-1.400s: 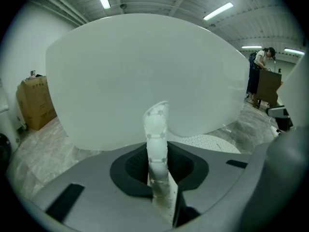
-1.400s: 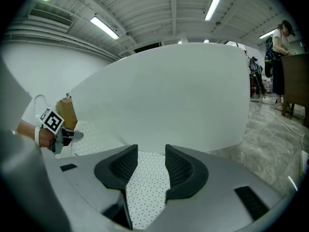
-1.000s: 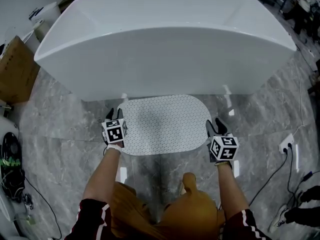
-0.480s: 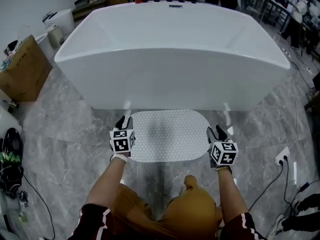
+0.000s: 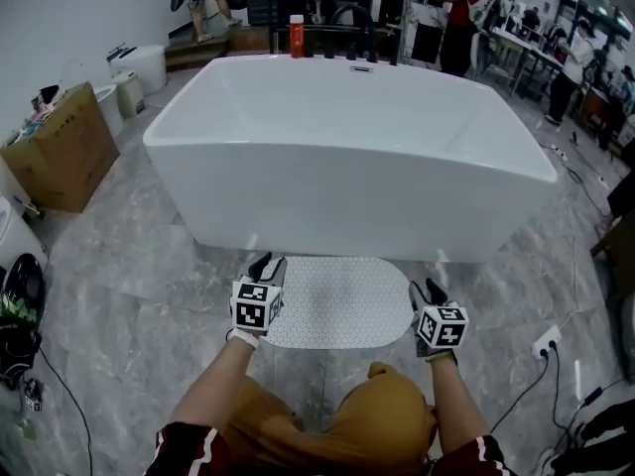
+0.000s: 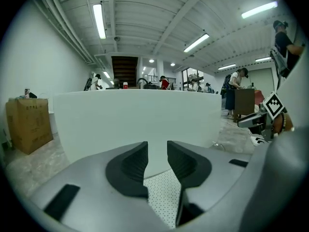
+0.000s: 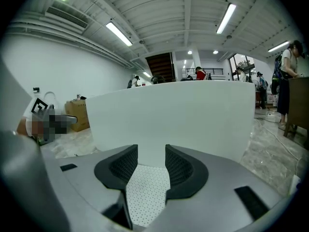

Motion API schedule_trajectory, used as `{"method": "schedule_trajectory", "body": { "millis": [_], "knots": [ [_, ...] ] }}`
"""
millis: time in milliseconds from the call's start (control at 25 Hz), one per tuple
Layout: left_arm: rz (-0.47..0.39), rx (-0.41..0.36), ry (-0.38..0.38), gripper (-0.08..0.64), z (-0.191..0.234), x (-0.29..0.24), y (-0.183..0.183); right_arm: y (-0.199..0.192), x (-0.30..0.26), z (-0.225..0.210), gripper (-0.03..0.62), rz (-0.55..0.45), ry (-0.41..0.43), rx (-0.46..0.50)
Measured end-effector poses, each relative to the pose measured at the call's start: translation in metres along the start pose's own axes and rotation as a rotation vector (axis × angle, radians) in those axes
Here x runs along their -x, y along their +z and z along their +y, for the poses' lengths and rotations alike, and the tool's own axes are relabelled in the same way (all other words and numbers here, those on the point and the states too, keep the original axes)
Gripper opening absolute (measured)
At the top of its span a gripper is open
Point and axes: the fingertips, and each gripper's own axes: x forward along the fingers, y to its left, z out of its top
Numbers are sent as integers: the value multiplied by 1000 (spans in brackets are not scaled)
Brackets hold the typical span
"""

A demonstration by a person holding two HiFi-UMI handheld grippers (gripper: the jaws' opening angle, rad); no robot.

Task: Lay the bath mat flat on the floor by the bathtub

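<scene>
The floor is laid with grey marbled tiles. At the left a plain white wall is seen, with a brown cardboard box set near it and white bins farther off. A white socket strip with dark cables is laid on the floor at the right. A ribbed white ceiling is lit by long strip lights, and a dark stairway is seen at the far end.

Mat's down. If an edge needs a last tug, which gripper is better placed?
Left, marginally: the left gripper, its empty jaws just opened wider, hangs over the left edge of the bath mat; the right gripper, also open, sits just off its right edge. Mat already looks flat.
</scene>
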Motion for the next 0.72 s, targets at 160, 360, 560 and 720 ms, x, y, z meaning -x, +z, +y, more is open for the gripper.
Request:
{"method": "schedule_trajectory", "body": {
  "millis": [160, 360, 560, 720],
  "knots": [
    [-52, 28, 4, 138, 1, 26, 28, 21, 11, 12, 201, -17, 11, 16],
    [-157, 128, 45, 138, 8, 64, 71, 40, 27, 16, 201, -28, 10, 30],
    [-162, 94, 49, 138, 4, 87, 96, 60, 47, 14, 201, -65, -15, 22],
    [-168, 66, 48, 140, 2, 100, 105, 73, 60, 14, 201, -95, -30, 5]
  ]
}}
